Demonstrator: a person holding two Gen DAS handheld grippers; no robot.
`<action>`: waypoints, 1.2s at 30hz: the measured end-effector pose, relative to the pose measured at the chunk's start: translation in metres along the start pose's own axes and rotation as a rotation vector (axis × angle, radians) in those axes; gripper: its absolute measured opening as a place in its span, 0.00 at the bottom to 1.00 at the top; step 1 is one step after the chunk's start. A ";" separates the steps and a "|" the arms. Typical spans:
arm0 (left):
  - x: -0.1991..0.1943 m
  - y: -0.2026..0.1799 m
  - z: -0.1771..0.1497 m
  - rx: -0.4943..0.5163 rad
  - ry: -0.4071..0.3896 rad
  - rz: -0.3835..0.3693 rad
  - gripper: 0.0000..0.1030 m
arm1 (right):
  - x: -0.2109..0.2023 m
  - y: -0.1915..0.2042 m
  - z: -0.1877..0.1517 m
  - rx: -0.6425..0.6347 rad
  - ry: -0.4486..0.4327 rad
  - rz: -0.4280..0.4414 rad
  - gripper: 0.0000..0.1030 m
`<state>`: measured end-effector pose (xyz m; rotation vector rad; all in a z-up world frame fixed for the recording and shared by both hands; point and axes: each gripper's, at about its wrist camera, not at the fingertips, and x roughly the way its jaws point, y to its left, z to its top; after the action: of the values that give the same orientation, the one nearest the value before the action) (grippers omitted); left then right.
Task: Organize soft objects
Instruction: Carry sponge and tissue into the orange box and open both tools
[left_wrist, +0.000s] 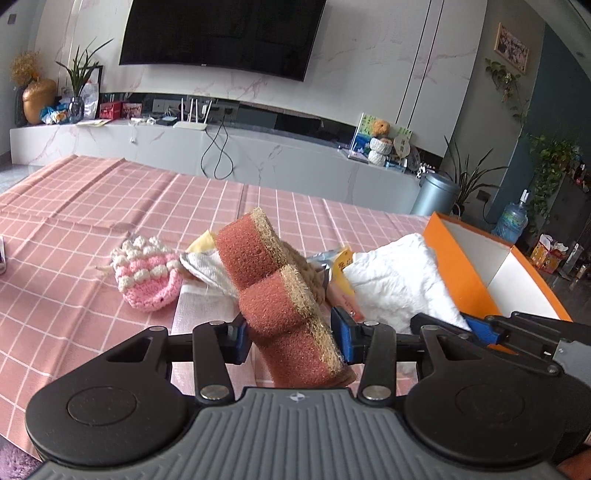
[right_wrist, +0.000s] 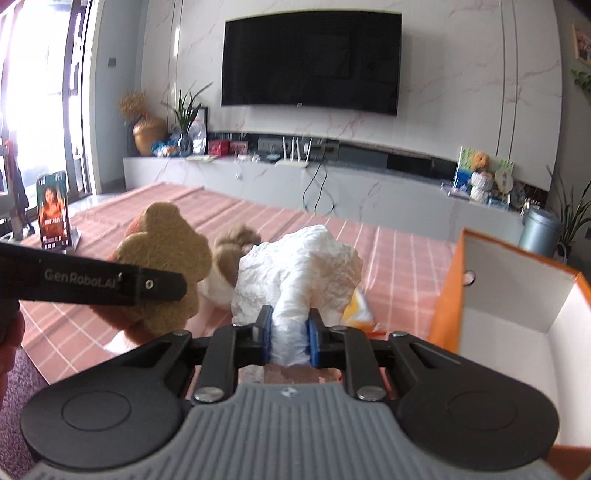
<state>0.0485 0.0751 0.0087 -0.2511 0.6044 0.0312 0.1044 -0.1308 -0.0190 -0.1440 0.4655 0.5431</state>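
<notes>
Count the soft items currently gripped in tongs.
2. The sponge is clamped in the left tongs; the white cloth is pinched in the right tongs. More soft items lie loose on the table, some partly hidden behind these.

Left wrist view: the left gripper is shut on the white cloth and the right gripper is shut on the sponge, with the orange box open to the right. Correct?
Swapped. The left wrist view shows the left gripper shut on the sponge; the right wrist view shows the right gripper shut on the white cloth. The orange box is open to the right.
</notes>
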 end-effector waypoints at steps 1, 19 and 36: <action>-0.003 0.000 0.002 0.003 -0.009 -0.002 0.49 | -0.005 -0.002 0.003 0.002 -0.013 -0.003 0.17; -0.021 -0.067 0.037 0.137 -0.080 -0.213 0.49 | -0.085 -0.098 0.033 0.126 -0.092 -0.160 0.17; 0.073 -0.197 0.058 0.359 0.289 -0.483 0.49 | -0.072 -0.211 0.011 0.257 0.294 -0.170 0.18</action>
<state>0.1611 -0.1049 0.0575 -0.0459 0.8093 -0.5833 0.1654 -0.3407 0.0266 -0.0157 0.7974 0.2913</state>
